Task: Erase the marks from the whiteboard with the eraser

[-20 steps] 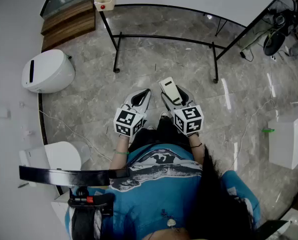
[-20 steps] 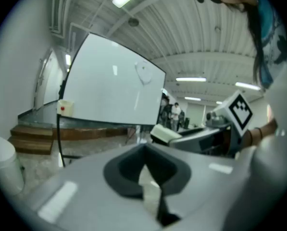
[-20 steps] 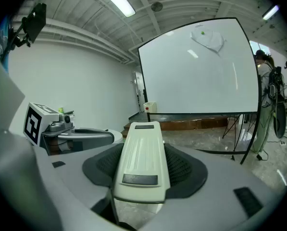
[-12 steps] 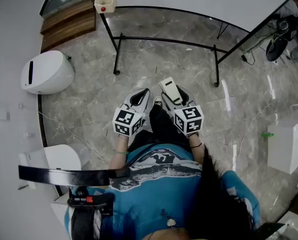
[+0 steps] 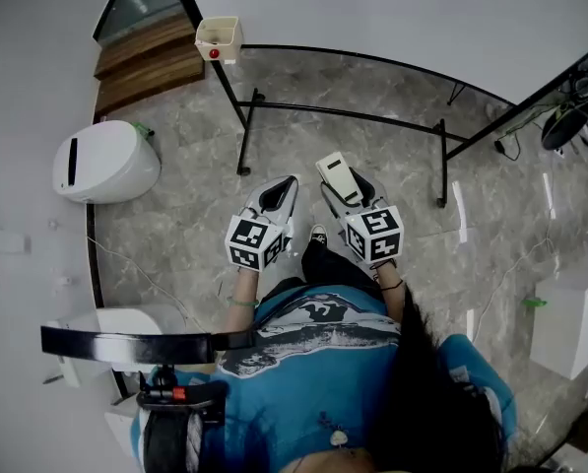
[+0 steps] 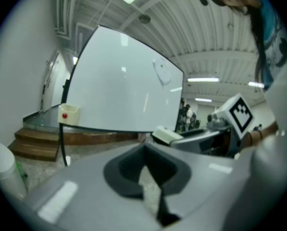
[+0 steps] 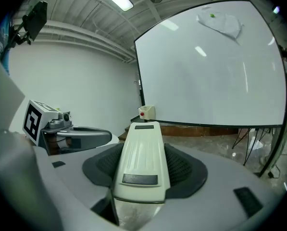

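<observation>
The right gripper (image 5: 351,193) grips the long cream plastic eraser (image 7: 142,150) between its jaws. The left gripper (image 5: 277,193) has its jaws closed on nothing. The big white whiteboard (image 7: 205,71) stands in front of both.

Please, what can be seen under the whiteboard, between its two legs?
Under the whiteboard only a black crossbar and marble floor show. The floor behind the board is covered by it.
</observation>
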Demonstrator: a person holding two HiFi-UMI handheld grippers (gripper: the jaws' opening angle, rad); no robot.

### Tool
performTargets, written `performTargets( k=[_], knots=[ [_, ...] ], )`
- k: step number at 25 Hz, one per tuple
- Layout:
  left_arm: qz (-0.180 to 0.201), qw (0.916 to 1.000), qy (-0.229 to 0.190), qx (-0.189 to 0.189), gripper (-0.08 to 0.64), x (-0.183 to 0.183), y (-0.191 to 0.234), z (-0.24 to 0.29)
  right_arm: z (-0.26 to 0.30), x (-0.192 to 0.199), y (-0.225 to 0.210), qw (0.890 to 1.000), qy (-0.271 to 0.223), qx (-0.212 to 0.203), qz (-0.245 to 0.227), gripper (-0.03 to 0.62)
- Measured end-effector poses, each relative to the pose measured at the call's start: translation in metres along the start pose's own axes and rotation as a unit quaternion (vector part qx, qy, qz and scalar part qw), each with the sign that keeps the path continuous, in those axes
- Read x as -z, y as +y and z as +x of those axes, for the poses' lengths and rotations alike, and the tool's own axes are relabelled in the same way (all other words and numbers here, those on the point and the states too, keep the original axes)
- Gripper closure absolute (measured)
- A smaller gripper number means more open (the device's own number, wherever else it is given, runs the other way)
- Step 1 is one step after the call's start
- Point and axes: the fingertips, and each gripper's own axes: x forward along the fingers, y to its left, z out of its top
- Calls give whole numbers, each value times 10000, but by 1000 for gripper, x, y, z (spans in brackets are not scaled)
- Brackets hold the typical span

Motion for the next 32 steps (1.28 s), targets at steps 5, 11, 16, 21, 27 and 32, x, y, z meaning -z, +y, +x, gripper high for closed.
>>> performTargets(
  k=[5, 11, 16, 21, 27, 32],
  knots=[
    [36, 10000, -58, -8, 557, -28, 32, 58, 46, -32, -40, 9999, 18, -72, -127, 328],
    [141, 9996, -188, -178, 557, -53, 55, 107, 89, -54, -87, 9995, 54, -82, -311, 328],
    [-22, 9991, -74, -419, 557, -48, 76, 121, 102, -55, -104, 9997, 104, -114, -196, 328],
    [-83, 9990, -94, -429, 557, -58, 88, 145, 106, -52, -129, 9997, 199, 69, -142, 328],
    [117, 9999, -9, -38, 557, -64, 81, 178, 102, -63, -167, 9982, -33, 578, 155, 328],
    [357, 9989, 31, 294, 557, -73, 91, 203, 110, -95, -192, 9955, -487, 770, 261, 328]
  ],
)
